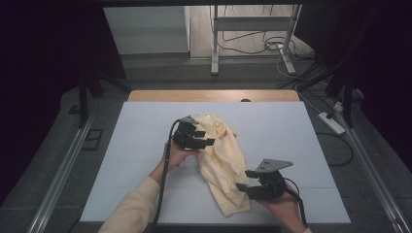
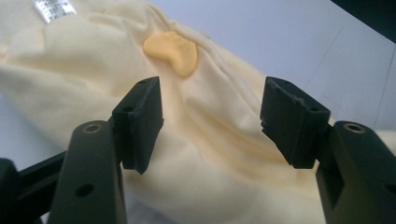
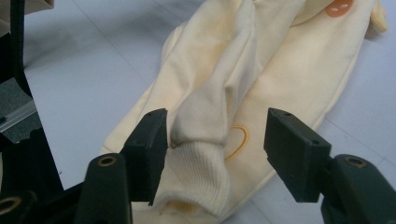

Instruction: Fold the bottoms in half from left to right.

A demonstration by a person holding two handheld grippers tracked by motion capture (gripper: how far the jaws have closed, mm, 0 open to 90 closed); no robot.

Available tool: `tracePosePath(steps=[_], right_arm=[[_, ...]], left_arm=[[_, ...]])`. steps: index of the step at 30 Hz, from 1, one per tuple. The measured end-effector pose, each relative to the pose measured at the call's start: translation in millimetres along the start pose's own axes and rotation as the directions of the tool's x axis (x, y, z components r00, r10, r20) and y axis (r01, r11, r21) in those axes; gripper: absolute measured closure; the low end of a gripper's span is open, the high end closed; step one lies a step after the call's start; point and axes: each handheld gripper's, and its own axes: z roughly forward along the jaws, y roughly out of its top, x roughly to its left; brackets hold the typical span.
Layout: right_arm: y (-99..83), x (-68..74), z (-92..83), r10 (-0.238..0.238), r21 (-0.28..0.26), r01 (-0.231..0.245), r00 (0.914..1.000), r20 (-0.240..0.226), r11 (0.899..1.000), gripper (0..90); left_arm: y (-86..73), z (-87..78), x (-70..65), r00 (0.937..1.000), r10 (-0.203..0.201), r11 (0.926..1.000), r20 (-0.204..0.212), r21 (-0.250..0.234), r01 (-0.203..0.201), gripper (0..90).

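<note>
A pale yellow garment (image 1: 223,160) lies crumpled on the white table top (image 1: 136,160), running from the middle toward the front. My left gripper (image 1: 204,137) hovers at its far end, jaws apart. In the left gripper view that gripper (image 2: 212,126) is open over the cloth (image 2: 93,60), near an orange patch (image 2: 173,52) and a white label (image 2: 53,8). My right gripper (image 1: 245,180) is at the garment's near end. In the right gripper view it (image 3: 215,144) stands open, with a folded sleeve and its ribbed cuff (image 3: 198,172) lying between and below the jaws, the pads not pressing on it.
A wooden strip (image 1: 214,95) borders the table's far edge. Metal rails (image 1: 58,179) run along both sides. On the floor to the right lies a power strip (image 1: 331,122) with cables, and a metal stand (image 1: 214,43) rises behind the table.
</note>
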Motion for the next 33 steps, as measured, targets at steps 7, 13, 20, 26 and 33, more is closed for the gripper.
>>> tracePosePath(steps=[7, 13, 20, 26, 33], right_arm=[[15.1, -4.4, -3.3, 0.001, -0.019, -0.001, 1.0, -0.001, 1.0, 35.3], [28.6, -10.6, 8.5, 0.006, 0.008, -0.005, 0.9999, -0.012, 1.0, 34.2], [38.9, -18.8, 23.5, 0.008, 0.033, -0.009, 0.9999, 0.006, 0.999, 34.3], [50.0, -24.9, 43.7, -0.012, 0.07, 0.01, 0.9996, 0.026, 0.997, 34.4], [61.1, -30.4, 61.0, -0.011, 0.084, 0.008, 0.9996, 0.028, 0.996, 39.4]], left_arm=[[-17.3, -20.0, -4.8, 0.9998, 0.006, 0.9999, -0.018, -0.008, -0.006, 37.2], [-31.7, -29.6, -5.8, 0.9998, -0.004, 1.0, -0.02, 0.002, 0.004, 36.3], [-43.0, -38.1, -6.4, 0.9995, -0.008, 1.0, -0.031, 0.001, 0.008, 36.0], [-49.8, -37.7, -4.3, 0.9993, -0.02, 0.9998, -0.033, 0.007, 0.02, 35.6], [-50.5, -37.1, -3.7, 0.9993, -0.024, 0.9997, -0.029, 0.006, 0.024, 35.1]])
